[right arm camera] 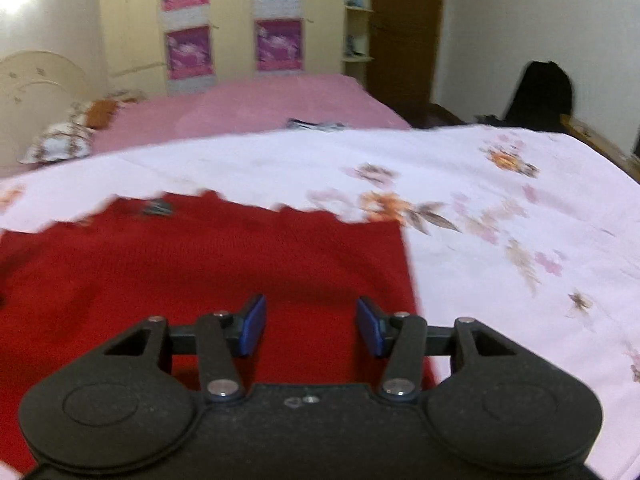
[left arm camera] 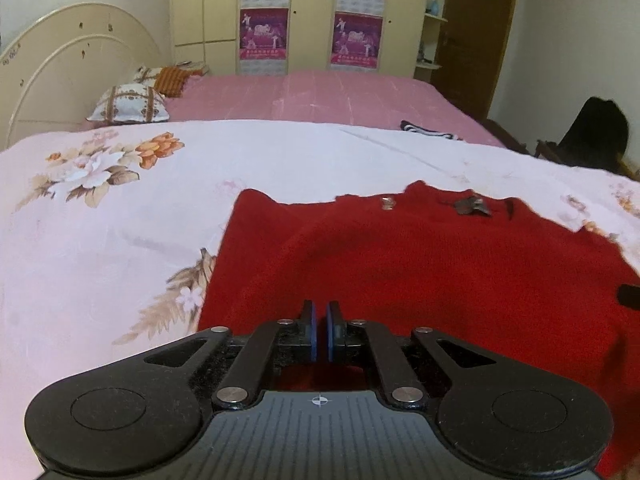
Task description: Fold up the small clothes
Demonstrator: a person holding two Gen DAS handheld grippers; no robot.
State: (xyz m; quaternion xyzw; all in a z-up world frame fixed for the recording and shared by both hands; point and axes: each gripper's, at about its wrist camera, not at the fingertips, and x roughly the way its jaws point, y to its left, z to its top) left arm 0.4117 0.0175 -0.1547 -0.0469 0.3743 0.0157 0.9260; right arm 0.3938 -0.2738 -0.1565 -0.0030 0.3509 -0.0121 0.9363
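A red knitted garment [left arm camera: 400, 272] lies spread flat on a pale pink floral bedsheet [left arm camera: 100, 220] that covers the near part of the bed. Its far edge is jagged, and a small dark trim piece [left arm camera: 472, 205] and a small silvery button [left arm camera: 386, 202] sit near that edge. The left tongs [left arm camera: 321, 330] hang over the garment's near left part with their blue pads drawn together to a thin slit; whether any fabric is caught between them cannot be told. The right tongs [right arm camera: 311, 326] hang over the garment's near right part, close to its straight right edge, with the blue pads standing well apart and nothing pressed between them. Beyond the floral sheet lies a plain pink bedcover [left arm camera: 320, 96], a patterned pillow [left arm camera: 128, 102] by a cream curved headboard [left arm camera: 72, 64], and a cream wardrobe with purple posters [left arm camera: 312, 16]
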